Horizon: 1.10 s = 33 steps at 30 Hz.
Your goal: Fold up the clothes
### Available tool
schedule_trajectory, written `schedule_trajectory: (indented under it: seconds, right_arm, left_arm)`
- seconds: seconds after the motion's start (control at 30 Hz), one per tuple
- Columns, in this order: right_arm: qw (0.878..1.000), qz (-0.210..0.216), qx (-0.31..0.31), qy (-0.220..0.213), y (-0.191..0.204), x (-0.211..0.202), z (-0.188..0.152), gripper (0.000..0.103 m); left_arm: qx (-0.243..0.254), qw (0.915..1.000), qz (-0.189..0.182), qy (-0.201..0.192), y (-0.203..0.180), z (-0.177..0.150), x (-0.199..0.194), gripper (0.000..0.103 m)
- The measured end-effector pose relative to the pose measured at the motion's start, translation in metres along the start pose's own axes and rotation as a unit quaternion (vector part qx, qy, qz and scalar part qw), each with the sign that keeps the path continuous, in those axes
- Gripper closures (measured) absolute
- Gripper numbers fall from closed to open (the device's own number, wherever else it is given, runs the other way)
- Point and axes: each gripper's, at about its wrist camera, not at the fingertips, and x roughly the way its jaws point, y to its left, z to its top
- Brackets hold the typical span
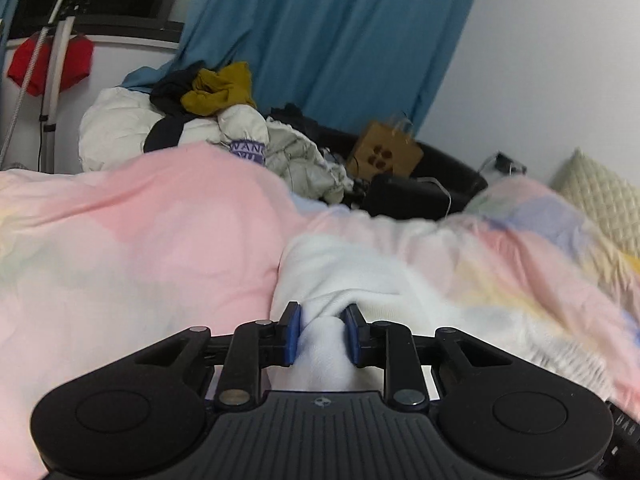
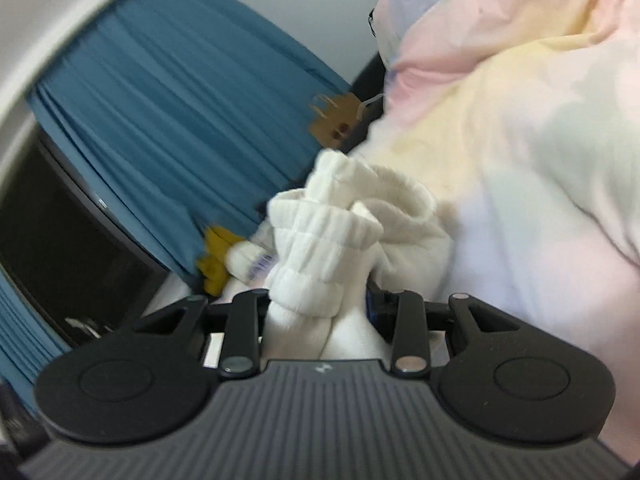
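1. The left gripper [image 1: 322, 334] is clamping a bunched fold of a white garment [image 1: 344, 276] between its blue pads [image 1: 293, 334], the jaws drawn in tight on the cloth.
2. From that pinch the white garment is spreading away over a pastel duvet [image 1: 140, 232], which is lying rumpled in pink, yellow and lilac patches across the near and middle ground.
3. The right gripper [image 2: 320, 304] is gripping the same white garment [image 2: 320, 236] at a ribbed, cuff-like edge; the cloth is bulging up between the jaws and hiding most of the pads, though the jaws are sitting close on it.
4. In the right wrist view the camera is tilting, so the duvet [image 2: 520, 140] is filling the right side and a blue curtain [image 2: 180, 100] is slanting across the left.
5. In the left wrist view, far behind the duvet, a heap of laundry [image 1: 248, 136] is sitting with a mustard cloth [image 1: 218, 90] on top.
6. The blue curtain [image 1: 320, 32] is hanging at the far wall, a brown paper bag [image 1: 384, 152] is standing near its right end, and a red garment [image 1: 50, 62] is hanging at the far left.
7. A quilted cream cushion [image 1: 600, 196] is showing at the far right edge.
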Motion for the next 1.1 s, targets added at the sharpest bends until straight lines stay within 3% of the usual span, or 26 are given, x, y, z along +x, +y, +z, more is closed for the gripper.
schedule_trajectory:
  seconds: [0.2, 0.27, 0.33, 0.4, 0.53, 0.67, 0.77, 0.87, 1.1]
  right_arm:
    - [0.999, -0.018, 0.034, 0.014, -0.018, -0.015, 0.001, 0.058]
    - [0.997, -0.036, 0.064, 0.022, -0.018, -0.029, 0.0, 0.051]
    - [0.993, -0.056, 0.103, 0.029, -0.017, -0.043, -0.002, 0.05]
    - [0.991, -0.078, 0.102, 0.038, -0.009, -0.055, 0.0, 0.049]
    - [0.991, -0.12, 0.053, 0.033, 0.023, -0.088, 0.004, 0.049]
    - [0.992, -0.122, -0.028, 0.027, 0.062, -0.127, 0.014, 0.049]
    - [0.99, -0.094, -0.099, 0.03, 0.095, -0.161, 0.02, 0.049]
    - [0.98, -0.075, -0.179, 0.034, 0.125, -0.192, 0.027, 0.049]
    - [0.963, -0.029, -0.265, 0.039, 0.165, -0.268, 0.018, 0.049]
  left_arm:
    - [0.015, 0.9994, 0.011, 0.029, 0.02, -0.023, 0.015, 0.069]
    - [0.023, 0.9992, 0.012, 0.03, 0.014, -0.022, -0.008, 0.067]
    - [0.036, 0.9989, 0.013, 0.026, 0.004, -0.019, -0.044, 0.066]
    - [0.045, 0.9986, 0.012, 0.024, -0.003, -0.015, -0.073, 0.065]
    - [0.062, 0.998, 0.012, 0.01, -0.014, -0.013, -0.138, 0.059]
    - [0.073, 0.9973, 0.007, -0.006, -0.026, -0.015, -0.202, 0.058]
    - [0.081, 0.9966, 0.004, -0.018, -0.036, -0.017, -0.251, 0.057]
    - [0.089, 0.9956, 0.001, -0.03, -0.045, -0.019, -0.3, 0.05]
    - [0.101, 0.9933, 0.005, -0.055, -0.061, -0.037, -0.402, 0.035]
